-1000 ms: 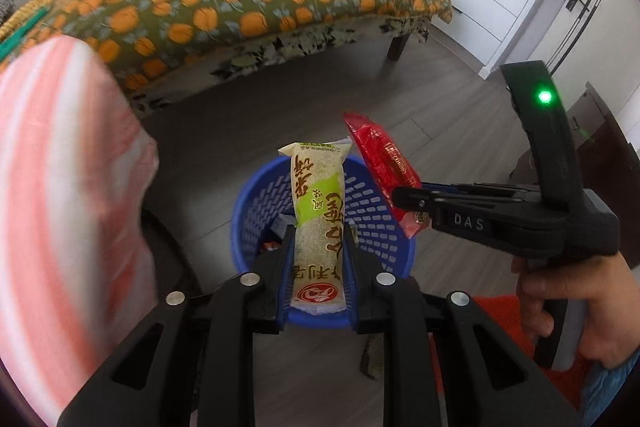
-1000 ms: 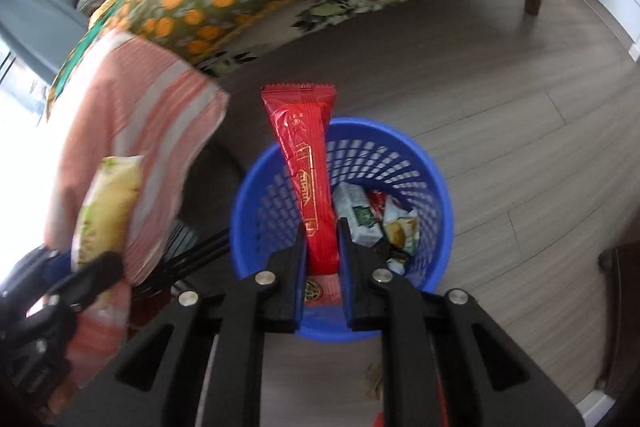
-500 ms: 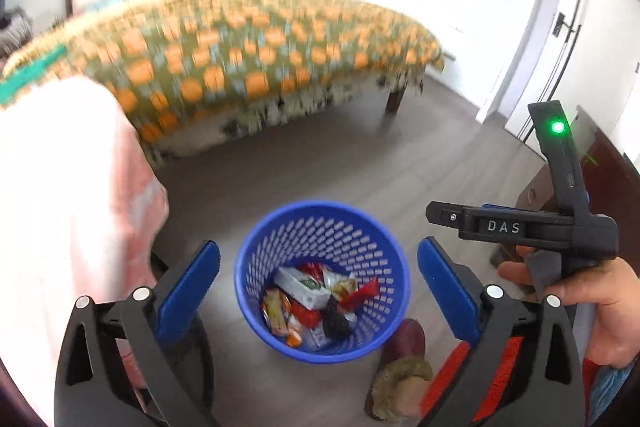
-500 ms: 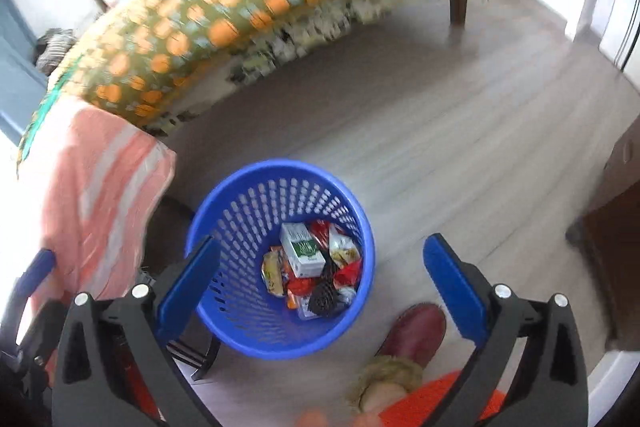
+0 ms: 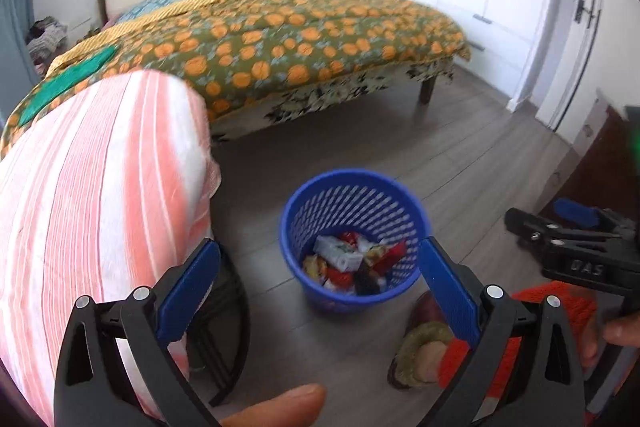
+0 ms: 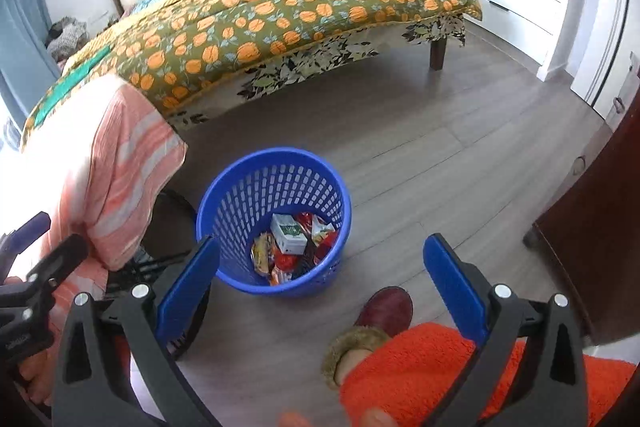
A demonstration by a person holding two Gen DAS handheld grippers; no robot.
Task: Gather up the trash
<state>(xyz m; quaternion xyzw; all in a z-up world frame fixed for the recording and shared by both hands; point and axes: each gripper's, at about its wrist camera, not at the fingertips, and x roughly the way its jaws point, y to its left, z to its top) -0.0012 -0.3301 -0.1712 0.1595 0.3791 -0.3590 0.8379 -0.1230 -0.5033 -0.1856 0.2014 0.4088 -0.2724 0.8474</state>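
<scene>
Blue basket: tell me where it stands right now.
The blue basket stands on the wood floor in front of the bed, centre of both wrist views, between the striped cloth and the red shoe.

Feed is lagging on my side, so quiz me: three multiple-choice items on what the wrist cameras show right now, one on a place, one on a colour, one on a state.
1. Where do the snack wrappers lie?
A. on the bed
B. inside the basket
C. on the floor beside the basket

2. What colour is the basket?
A. blue
B. green
C. white

3. How do the left gripper and right gripper stand?
A. both shut on wrappers
B. only the left open
C. both open, holding nothing

Answers:
1 B, the wrappers are piled at the bottom behind its mesh wall.
2 A, rim and mesh show blue in both views.
3 C, each pair of blue pads stands wide apart with only floor and basket between.
</scene>
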